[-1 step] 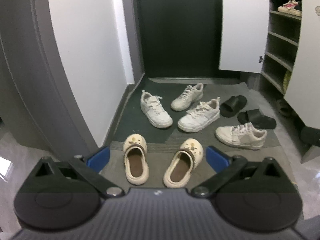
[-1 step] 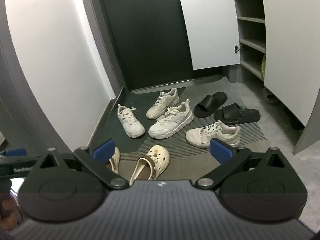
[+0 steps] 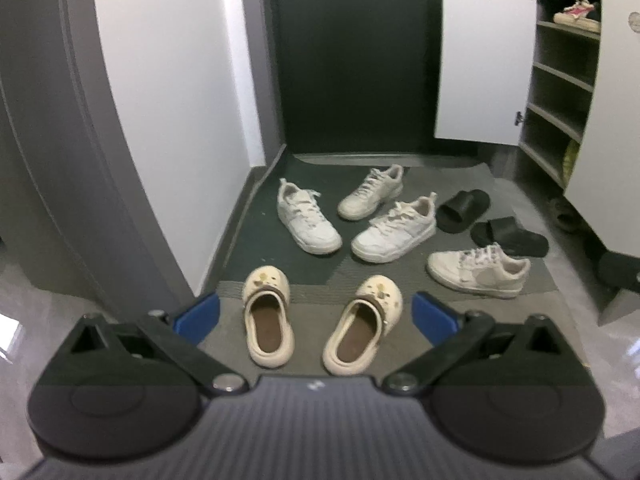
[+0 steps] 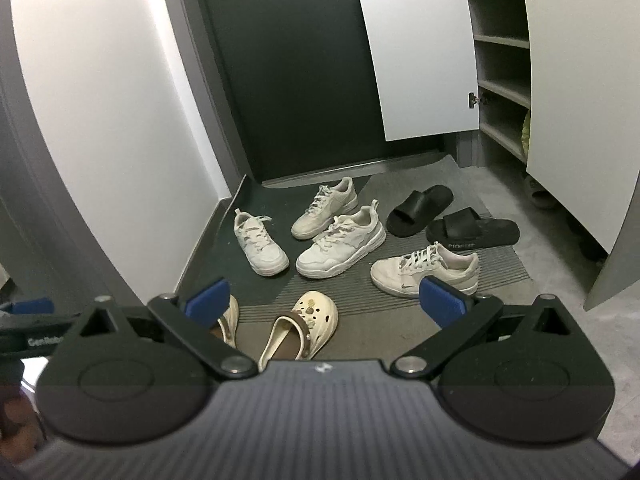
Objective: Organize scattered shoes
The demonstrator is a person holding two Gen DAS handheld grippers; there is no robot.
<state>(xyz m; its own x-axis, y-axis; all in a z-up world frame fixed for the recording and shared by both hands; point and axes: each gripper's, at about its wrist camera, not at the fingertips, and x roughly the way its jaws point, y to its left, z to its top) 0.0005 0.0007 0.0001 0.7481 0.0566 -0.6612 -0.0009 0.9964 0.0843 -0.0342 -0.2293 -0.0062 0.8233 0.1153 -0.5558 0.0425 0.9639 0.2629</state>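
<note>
Above the near edge of the doormat (image 3: 532, 280), both sets of jaws stand spread wide, holding nothing. Just beyond them on the doormat lie two cream clogs (image 3: 269, 326), then four white sneakers (image 3: 394, 227) pointing different ways, then two black slides (image 4: 472, 229) splayed; the open shoe cabinet (image 3: 560, 92) beside the doormat likely awaits them.
</note>
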